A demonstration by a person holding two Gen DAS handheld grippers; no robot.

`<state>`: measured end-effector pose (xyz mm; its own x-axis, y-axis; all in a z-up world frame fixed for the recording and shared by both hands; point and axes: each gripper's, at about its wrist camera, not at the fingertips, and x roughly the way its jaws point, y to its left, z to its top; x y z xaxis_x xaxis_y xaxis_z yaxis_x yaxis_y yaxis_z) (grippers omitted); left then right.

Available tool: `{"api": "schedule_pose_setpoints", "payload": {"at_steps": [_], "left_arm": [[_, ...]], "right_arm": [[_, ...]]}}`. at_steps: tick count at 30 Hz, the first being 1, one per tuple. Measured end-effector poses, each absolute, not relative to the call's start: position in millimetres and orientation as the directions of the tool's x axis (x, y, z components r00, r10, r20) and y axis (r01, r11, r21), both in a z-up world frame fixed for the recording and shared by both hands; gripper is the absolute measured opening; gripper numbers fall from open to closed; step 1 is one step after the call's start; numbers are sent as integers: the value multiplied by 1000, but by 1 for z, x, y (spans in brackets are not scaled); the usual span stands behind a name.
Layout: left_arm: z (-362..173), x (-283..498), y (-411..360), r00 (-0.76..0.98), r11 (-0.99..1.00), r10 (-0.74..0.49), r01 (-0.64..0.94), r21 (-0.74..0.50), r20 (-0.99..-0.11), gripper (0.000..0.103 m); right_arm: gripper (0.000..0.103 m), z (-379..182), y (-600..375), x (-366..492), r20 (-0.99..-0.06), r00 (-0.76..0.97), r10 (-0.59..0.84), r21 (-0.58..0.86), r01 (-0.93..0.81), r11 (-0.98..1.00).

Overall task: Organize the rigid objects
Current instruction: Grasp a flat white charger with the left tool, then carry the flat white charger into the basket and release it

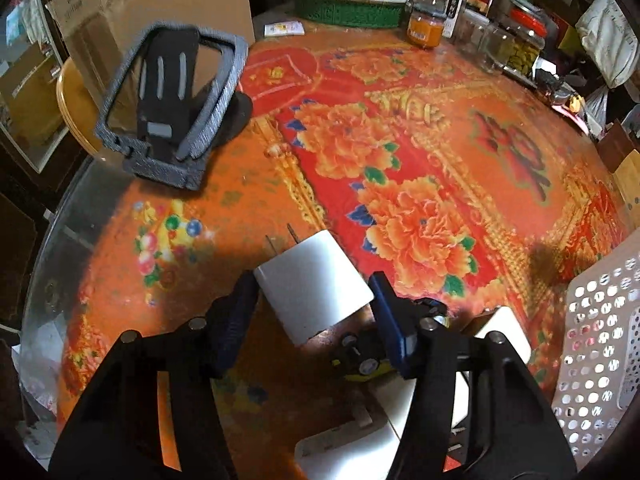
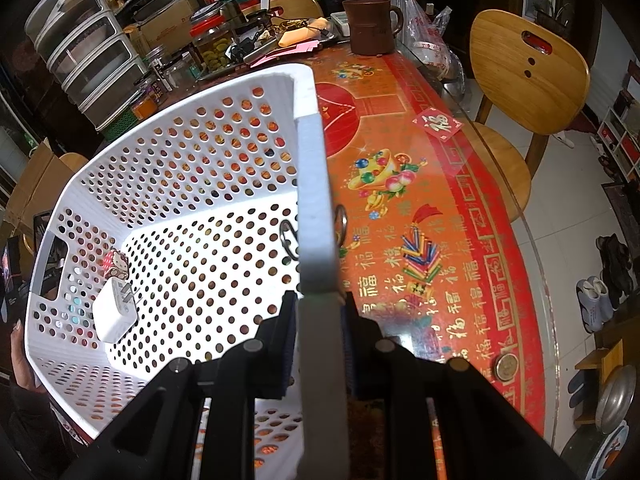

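Left gripper [image 1: 314,304] jaws clamp white charger [image 1: 316,288] on table; right gripper [image 2: 318,312] jaws pinch basket rim [image 2: 316,200].

The left gripper [image 1: 314,308] points down at a white charger plug [image 1: 316,286] on the red-and-orange flowered tablecloth [image 1: 420,152], its blue pads on either side of the block and seemingly touching it. The plug's prongs point away. A small yellow-and-black toy car [image 1: 362,360] lies just behind it. A grey phone stand [image 1: 172,100] sits far left; a white perforated basket [image 1: 600,340] stands right.
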<state>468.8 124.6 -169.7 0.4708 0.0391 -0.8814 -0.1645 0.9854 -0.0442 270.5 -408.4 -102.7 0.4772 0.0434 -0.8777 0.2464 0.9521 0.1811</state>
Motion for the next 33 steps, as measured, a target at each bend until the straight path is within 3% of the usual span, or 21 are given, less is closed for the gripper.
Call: {"api": "schedule_pose_setpoints", "payload": {"at_steps": [15,33], "left_arm": [[-67,420,90,627,997,40,-75,-9,-778,55],[-9,364,20,721,999,13,18,38,-693,55]], "right_arm": [[19,-102,-407,272,-878,477,40,177,245,953],[19,-103,-406,272,-877,477,50,184,237,954]]}}
